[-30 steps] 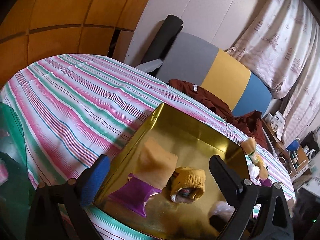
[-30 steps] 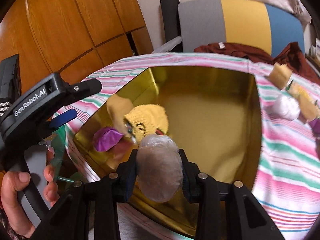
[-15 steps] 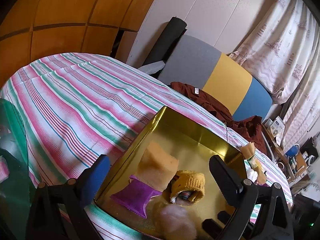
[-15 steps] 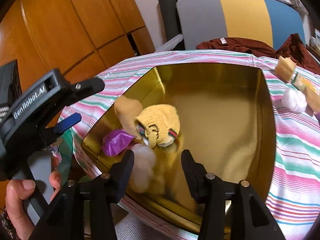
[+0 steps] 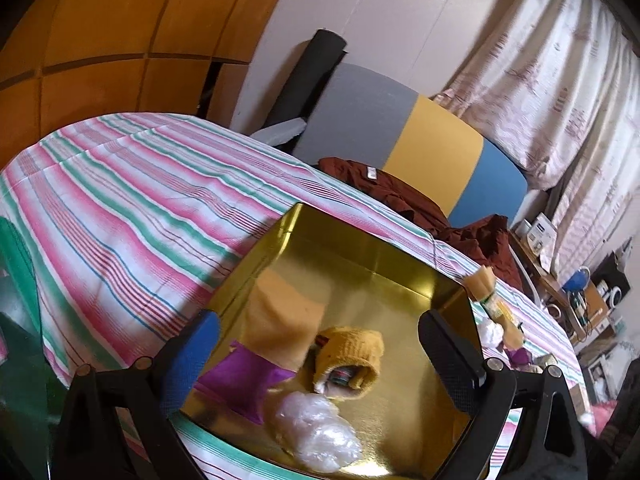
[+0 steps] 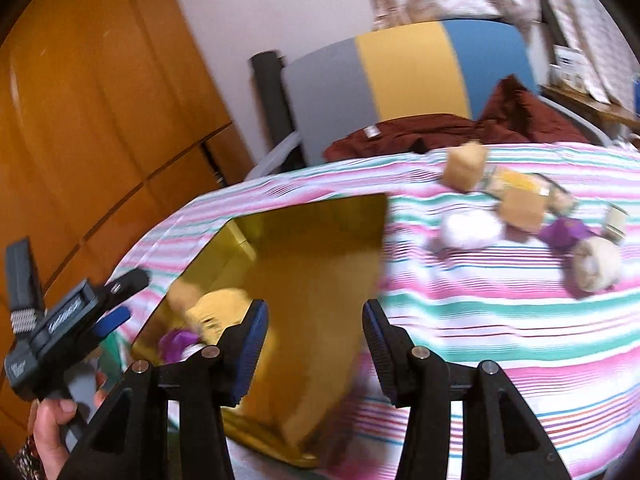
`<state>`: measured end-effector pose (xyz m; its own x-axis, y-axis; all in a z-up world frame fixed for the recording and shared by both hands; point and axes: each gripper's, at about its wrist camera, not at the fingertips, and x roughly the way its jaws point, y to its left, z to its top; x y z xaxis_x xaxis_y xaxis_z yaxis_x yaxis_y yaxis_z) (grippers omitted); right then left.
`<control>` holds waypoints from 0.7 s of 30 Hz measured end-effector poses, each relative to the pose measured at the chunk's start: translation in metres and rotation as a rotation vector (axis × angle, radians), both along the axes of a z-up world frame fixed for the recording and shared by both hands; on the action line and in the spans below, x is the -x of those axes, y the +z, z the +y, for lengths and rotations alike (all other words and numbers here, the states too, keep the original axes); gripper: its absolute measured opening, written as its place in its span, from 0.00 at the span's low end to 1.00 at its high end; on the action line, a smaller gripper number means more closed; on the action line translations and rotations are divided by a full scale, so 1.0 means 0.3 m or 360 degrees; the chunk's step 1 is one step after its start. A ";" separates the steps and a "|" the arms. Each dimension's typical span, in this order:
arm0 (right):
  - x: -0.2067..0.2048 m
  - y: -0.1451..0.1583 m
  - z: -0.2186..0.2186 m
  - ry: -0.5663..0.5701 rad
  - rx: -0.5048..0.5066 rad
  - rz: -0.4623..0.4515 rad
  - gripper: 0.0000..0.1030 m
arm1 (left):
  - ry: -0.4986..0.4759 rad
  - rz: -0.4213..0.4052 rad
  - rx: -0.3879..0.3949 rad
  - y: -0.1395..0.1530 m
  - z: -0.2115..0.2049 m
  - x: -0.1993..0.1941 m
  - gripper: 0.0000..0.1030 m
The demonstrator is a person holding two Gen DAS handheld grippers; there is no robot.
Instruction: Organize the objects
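A gold tin box [image 5: 360, 256] sits on the striped tablecloth [image 5: 120, 200]. Inside lie a purple packet [image 5: 244, 376], a yellow knit item [image 5: 352, 352], a tan block [image 5: 288, 312] and a clear plastic bundle [image 5: 316, 440]. My left gripper [image 5: 320, 344] is open and empty, hovering over the box's near edge. My right gripper [image 6: 316, 340] is open and empty above the box [image 6: 312, 256]. To its right on the cloth lie tan blocks [image 6: 464, 168], a white bundle [image 6: 472, 228], a purple packet [image 6: 564, 232] and a beige roll [image 6: 596, 264].
A grey, yellow and blue headboard [image 5: 420, 136] with a dark red garment [image 5: 400, 196] stands behind the table. Wooden panels [image 6: 80, 120] are on the left, curtains [image 5: 540, 80] on the right. A cluttered side table [image 5: 576, 292] sits at far right.
My right gripper opened and dropped the clear plastic bundle into the box, then swung right toward the loose items. The left gripper barely moved.
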<state>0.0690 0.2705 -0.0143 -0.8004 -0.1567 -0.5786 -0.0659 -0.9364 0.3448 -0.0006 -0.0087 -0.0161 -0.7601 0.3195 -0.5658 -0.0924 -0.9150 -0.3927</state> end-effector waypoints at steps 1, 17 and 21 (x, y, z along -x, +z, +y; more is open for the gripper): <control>-0.014 0.003 0.041 -0.0058 -0.0006 0.0008 0.48 | -0.0015 0.0006 0.0002 0.003 0.008 -0.003 0.97; -0.151 -0.114 0.454 -0.0534 -0.0109 -0.0173 0.48 | -0.0321 0.0053 0.0046 0.027 0.189 -0.078 0.99; -0.184 -0.150 0.516 -0.0580 -0.0135 -0.0221 0.48 | -0.0405 0.0036 0.0075 0.024 0.254 -0.105 1.00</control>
